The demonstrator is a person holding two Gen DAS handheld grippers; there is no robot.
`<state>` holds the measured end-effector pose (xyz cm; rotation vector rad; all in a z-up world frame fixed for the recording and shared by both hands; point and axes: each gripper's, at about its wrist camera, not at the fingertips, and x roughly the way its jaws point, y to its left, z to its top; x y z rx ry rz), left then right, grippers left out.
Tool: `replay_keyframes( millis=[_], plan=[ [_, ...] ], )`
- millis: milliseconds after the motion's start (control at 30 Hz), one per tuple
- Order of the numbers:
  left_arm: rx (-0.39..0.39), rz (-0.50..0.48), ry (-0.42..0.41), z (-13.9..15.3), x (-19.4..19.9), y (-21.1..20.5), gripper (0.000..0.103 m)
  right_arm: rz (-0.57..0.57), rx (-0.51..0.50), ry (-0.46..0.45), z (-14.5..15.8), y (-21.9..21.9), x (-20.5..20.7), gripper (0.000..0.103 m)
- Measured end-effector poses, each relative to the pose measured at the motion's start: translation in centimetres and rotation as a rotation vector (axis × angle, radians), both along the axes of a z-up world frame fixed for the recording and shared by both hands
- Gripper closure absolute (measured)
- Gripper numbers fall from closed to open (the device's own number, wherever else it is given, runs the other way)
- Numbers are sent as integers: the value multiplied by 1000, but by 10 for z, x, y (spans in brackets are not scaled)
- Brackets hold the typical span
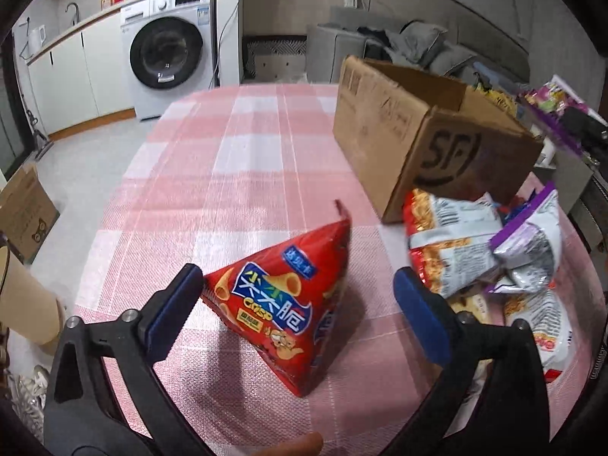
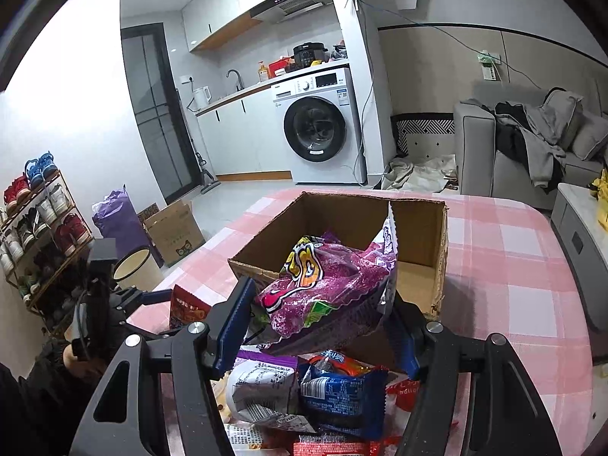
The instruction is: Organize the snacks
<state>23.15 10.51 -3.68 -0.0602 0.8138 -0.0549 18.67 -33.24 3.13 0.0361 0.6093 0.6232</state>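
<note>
Red crisp bag (image 1: 288, 311): glossy foil, pyramid-shaped, apex tilted up toward the cardboard box (image 1: 418, 140), on the pink checked surface (image 1: 212, 174) between the wide-open left tongs (image 1: 298, 292). Purple snack bag (image 2: 323, 288): crinkled foil, clamped crosswise in the right tongs (image 2: 323, 315) before the box.

Tablecloth (image 1: 243, 159) is rocking pink-and-white checks, box (image 1: 395, 140) is looking plain brown with a black logo. Cone-snack bag (image 1: 288, 300) is glowing red with blue lettering, and the glittery bag (image 2: 326, 288) is showing purple with yellow.
</note>
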Motion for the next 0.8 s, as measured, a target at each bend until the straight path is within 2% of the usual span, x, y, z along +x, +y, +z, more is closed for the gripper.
replay_keyframes(
  millis=[33,67,133,200,267,333,600,633,700,733,800],
  plan=[
    [3,11,16,-3,3,1,17,1,4,1,0,0,0,37],
    [-2,15,30,-6,6,3,32,0,6,0,1,0,0,37],
    [-19,7,60,-12,11,5,38,0,8,-1,2,0,-1,37],
    [-24,-12,44,-11,9,4,45,-1,4,-4,2,0,-2,37],
    [-33,-22,-1,-5,2,3,59,-3,2,-7,2,0,-2,37],
    [-49,-29,-49,4,-4,3,60,-7,3,-8,3,0,-2,37],
    [-85,-53,-116,22,-13,-2,71,-4,8,-21,8,1,-8,37],
    [-88,-56,-124,24,-14,-2,77,-4,7,-23,8,0,-9,37],
    [-86,-52,-136,28,-15,-4,99,-6,9,-25,9,-1,-9,37],
    [-84,-51,-132,29,-15,-4,103,-6,11,-24,8,-1,-9,37],
    [-55,-44,-116,26,-16,-5,103,-9,8,-23,8,-1,-10,37]
  ],
)
